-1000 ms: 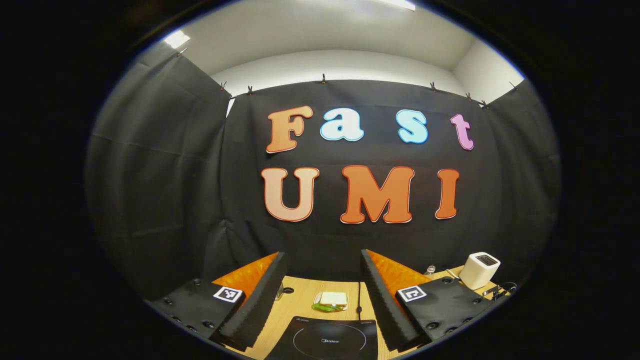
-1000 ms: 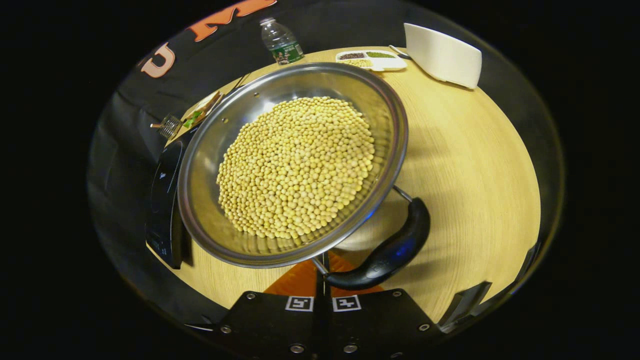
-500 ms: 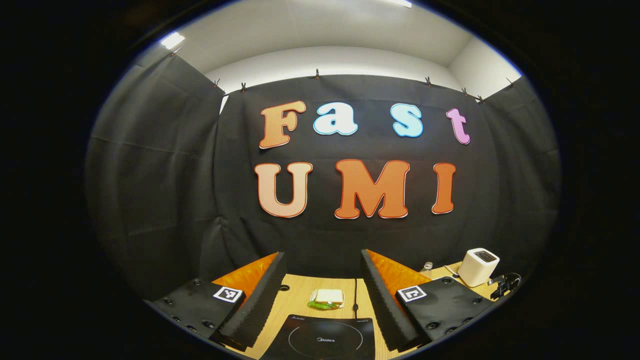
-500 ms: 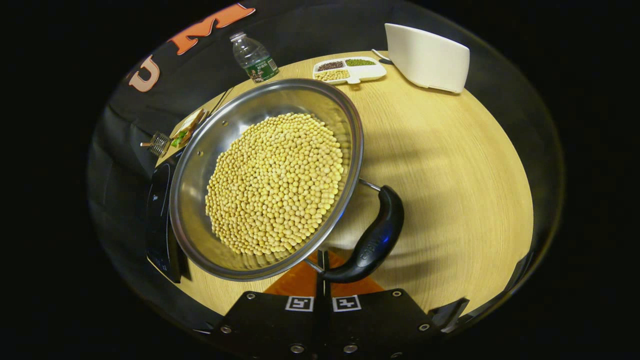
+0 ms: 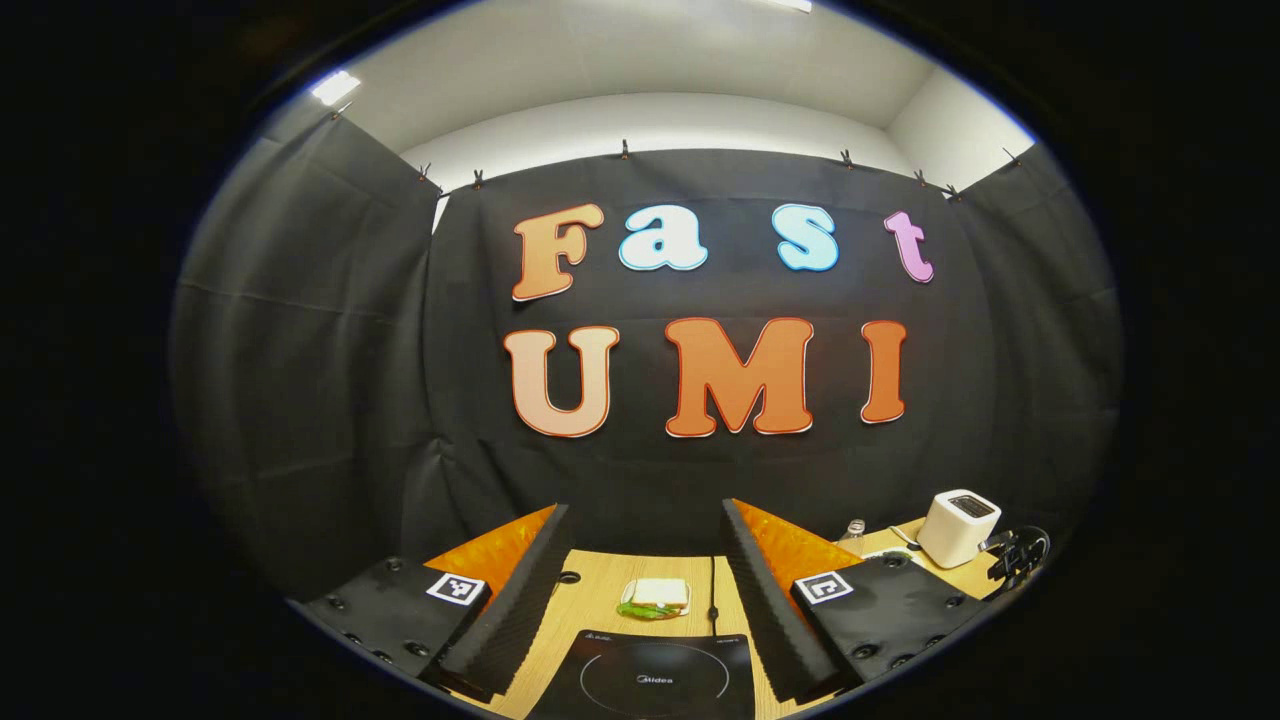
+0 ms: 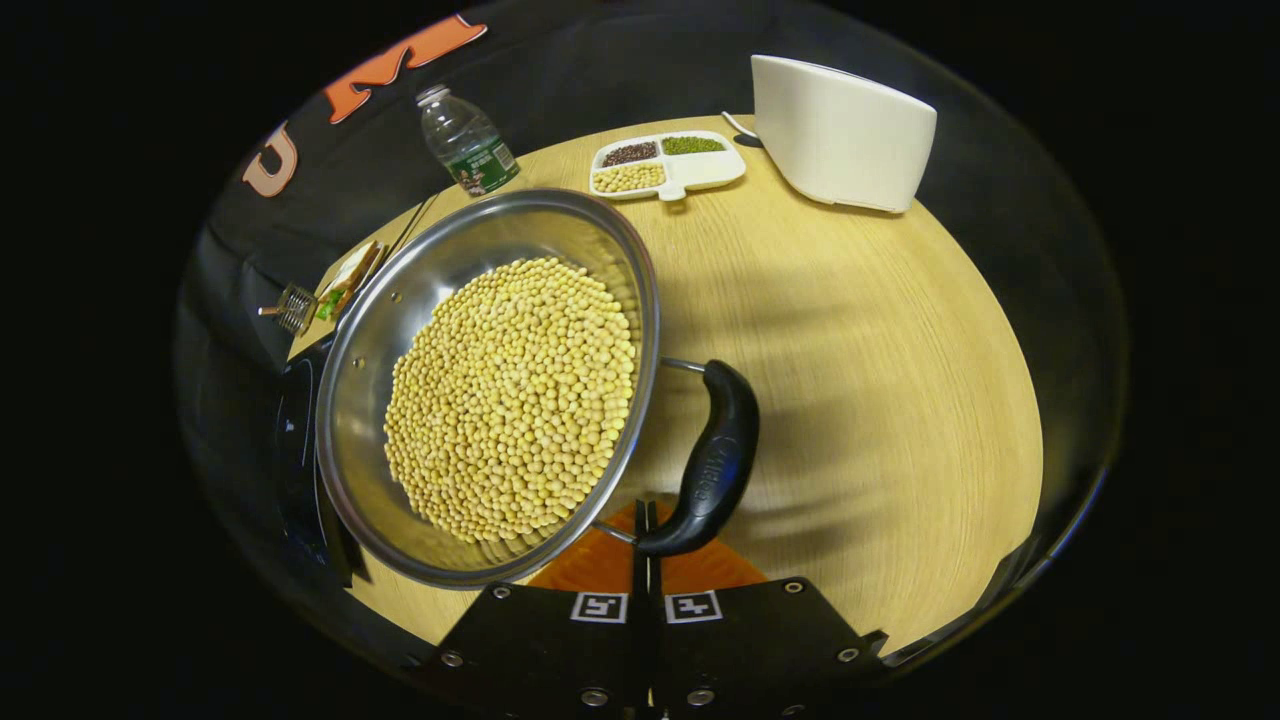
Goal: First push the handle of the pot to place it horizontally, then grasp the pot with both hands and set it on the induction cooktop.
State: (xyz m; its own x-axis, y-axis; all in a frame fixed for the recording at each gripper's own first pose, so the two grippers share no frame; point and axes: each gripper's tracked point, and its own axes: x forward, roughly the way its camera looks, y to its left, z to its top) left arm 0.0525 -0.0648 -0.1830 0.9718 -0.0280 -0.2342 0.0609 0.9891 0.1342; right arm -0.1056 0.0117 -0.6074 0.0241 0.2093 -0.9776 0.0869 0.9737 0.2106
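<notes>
A steel pot [image 6: 640, 300] heaped with yellow beans [image 6: 510, 390] stands on the wooden table [image 6: 880, 380]. Its black handle [image 6: 715, 460] sticks out on the pot's right side. In the right gripper view my right gripper [image 6: 645, 512] is shut, with nothing between the fingers, and its tip is against the handle's near end. The black induction cooktop [image 6: 296, 450] lies to the pot's left, partly behind it. In the left gripper view my left gripper [image 5: 644, 512] hangs open above the cooktop [image 5: 645, 680], with nothing between its fingers.
A white toaster [image 6: 840, 130] [image 5: 958, 528], a water bottle [image 6: 465, 140] and a divided dish of beans [image 6: 665, 165] stand at the table's far side. A sandwich on a plate [image 5: 655, 597] lies behind the cooktop, with a cable [image 5: 713, 590] beside it.
The handle has swung round and the pot has turned with it, sliding left in the right gripper view. The left gripper's view has drifted slightly; it stays open.
</notes>
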